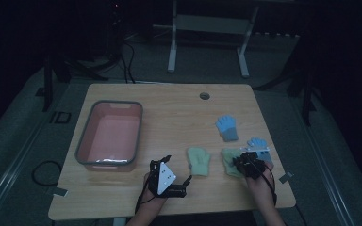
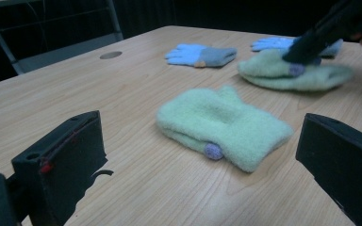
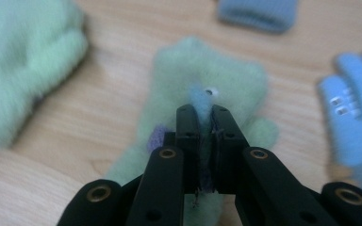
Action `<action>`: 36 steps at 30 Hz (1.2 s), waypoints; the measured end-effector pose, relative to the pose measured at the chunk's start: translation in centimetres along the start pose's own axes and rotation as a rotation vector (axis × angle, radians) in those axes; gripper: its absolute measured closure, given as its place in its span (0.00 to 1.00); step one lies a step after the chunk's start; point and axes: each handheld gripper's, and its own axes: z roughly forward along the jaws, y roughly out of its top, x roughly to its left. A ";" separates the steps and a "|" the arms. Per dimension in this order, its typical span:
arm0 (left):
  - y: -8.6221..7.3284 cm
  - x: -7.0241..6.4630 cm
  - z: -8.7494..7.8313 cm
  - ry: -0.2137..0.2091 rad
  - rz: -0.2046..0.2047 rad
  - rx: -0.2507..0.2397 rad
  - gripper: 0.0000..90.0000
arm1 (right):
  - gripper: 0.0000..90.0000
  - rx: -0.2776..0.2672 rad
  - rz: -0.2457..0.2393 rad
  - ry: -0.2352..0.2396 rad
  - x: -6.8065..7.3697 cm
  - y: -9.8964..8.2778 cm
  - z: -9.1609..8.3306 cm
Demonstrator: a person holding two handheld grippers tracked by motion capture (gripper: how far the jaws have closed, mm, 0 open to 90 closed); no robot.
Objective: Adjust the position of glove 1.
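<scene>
**Soft mittens, a pinch in the fleece**

We see our right gripper [image 3: 202,113] with its jaws drawn nearly together over the green mitten [image 3: 207,84] nearest the right edge of the table [image 1: 179,117]. A sliver of something pale blue sits between the tips, but we cannot tell whether the jaws have caught the fleece or some small tag on it. Our left gripper [image 1: 166,176] rests near the front edge with its jaws spread wide and nothing between them, facing the second green mitten [image 2: 221,125], which lies flat just ahead.

We judge both mittens to be very light, limp and compressible: thick, fuzzy fleece, rounded in outline, with a short thumb and a small purple button-like dot [image 2: 213,150] near the cuff. Such cloth will sag and fold when lifted, so a hold on the cuff edge or a pinch of a raised fold looks safest to us; it should not slip, and nothing here can break.

Two blue knitted gloves lie beyond: one [image 1: 227,127] toward the middle, thinner and tighter in weave with separate fingers and a grey cuff, the other [image 1: 258,143] just beside the right-hand mitten. A pink plastic tub [image 1: 82,141] with a grey rim stands empty at the left, well apart from the mittens.
</scene>
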 end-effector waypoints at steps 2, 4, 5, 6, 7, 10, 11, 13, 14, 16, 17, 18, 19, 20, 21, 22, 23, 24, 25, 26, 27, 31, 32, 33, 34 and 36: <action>0.0 0.0 0.0 0.000 -0.002 -0.001 0.02 | 0.93 -0.011 -0.004 -0.004 0.1 0.4 -0.3; 0.0 0.0 0.0 -0.001 -0.003 0.000 0.02 | 0.93 -0.038 -0.022 -0.017 0.6 1.6 -1.4; 0.0 0.1 0.0 0.000 -0.004 -0.001 0.02 | 0.93 -0.047 -0.024 -0.013 0.7 2.0 -1.7; 0.0 0.1 0.0 0.000 -0.004 -0.001 0.02 | 0.93 -0.047 -0.024 -0.013 0.7 2.0 -1.7; 0.0 0.0 0.0 0.000 -0.004 -0.001 0.02 | 0.93 -0.069 -0.028 -0.004 1.2 2.8 -2.4; 0.0 0.1 0.0 0.000 -0.004 -0.002 0.02 | 0.93 -0.095 -0.049 0.005 2.2 4.0 -3.0; 0.0 0.1 0.0 -0.001 -0.005 -0.002 0.02 | 0.93 -0.105 -0.056 0.010 2.6 4.3 -3.2; 0.0 0.1 0.0 -0.001 -0.006 -0.002 0.02 | 0.93 -0.114 -0.068 0.021 3.4 5.0 -3.3; 0.0 0.1 0.0 -0.001 -0.006 -0.003 0.02 | 0.93 -0.119 -0.074 0.028 3.8 5.3 -3.4; 0.0 0.1 0.0 0.000 -0.007 -0.003 0.02 | 0.93 -0.121 -0.092 0.038 4.8 5.8 -3.4; 0.0 0.1 0.0 -0.001 -0.008 -0.003 0.02 | 0.93 -0.123 -0.097 0.044 5.3 6.0 -3.3; 0.0 0.1 0.0 -0.001 -0.008 -0.004 0.02 | 0.93 -0.122 -0.102 0.048 5.7 6.2 -3.1; 0.0 0.1 0.0 -0.002 -0.009 -0.002 0.02 | 0.93 -0.121 -0.105 0.054 6.2 6.4 -3.0; 0.0 0.1 0.0 -0.003 -0.009 -0.002 0.02 | 0.93 -0.118 -0.109 0.062 6.6 6.5 -2.8; 0.0 0.1 0.0 -0.005 -0.007 0.000 0.02 | 0.93 -0.116 -0.110 0.069 7.0 6.6 -2.6; 0.0 0.1 0.0 -0.006 -0.007 0.001 0.02 | 0.93 -0.115 -0.113 0.071 7.3 6.7 -2.5; 0.0 0.1 0.0 -0.005 -0.008 0.000 0.02 | 0.93 -0.112 -0.121 0.078 7.8 6.7 -2.3; 0.0 0.1 0.0 -0.006 -0.009 -0.004 0.02 | 0.93 -0.108 -0.122 0.087 8.1 6.7 -2.2; 0.0 0.1 -0.1 -0.005 -0.011 -0.005 0.02 | 0.93 -0.107 -0.123 0.094 8.4 6.7 -2.0; 0.0 0.1 -0.1 -0.003 -0.012 -0.007 0.02 | 0.93 -0.104 -0.131 0.095 8.7 6.7 -1.9; 0.0 0.1 -0.1 -0.002 -0.011 -0.007 0.02 | 0.93 -0.098 -0.135 0.098 9.0 6.6 -1.7; 0.0 0.1 0.0 -0.003 -0.003 -0.004 0.02 | 0.93 -0.077 -0.148 0.110 9.9 6.1 -1.0; 0.0 0.1 0.0 -0.003 -0.003 -0.003 0.02 | 0.93 -0.072 -0.150 0.109 10.1 6.0 -0.8; 0.0 0.1 0.0 -0.004 -0.005 -0.003 0.02 | 0.93 -0.067 -0.151 0.108 10.2 5.8 -0.6; 0.0 0.1 0.0 -0.004 -0.007 -0.003 0.02 | 0.93 -0.064 -0.157 0.105 10.4 5.7 -0.5; 0.0 0.1 0.0 -0.004 -0.008 -0.003 0.02 | 0.93 -0.057 -0.161 0.104 10.5 5.6 -0.2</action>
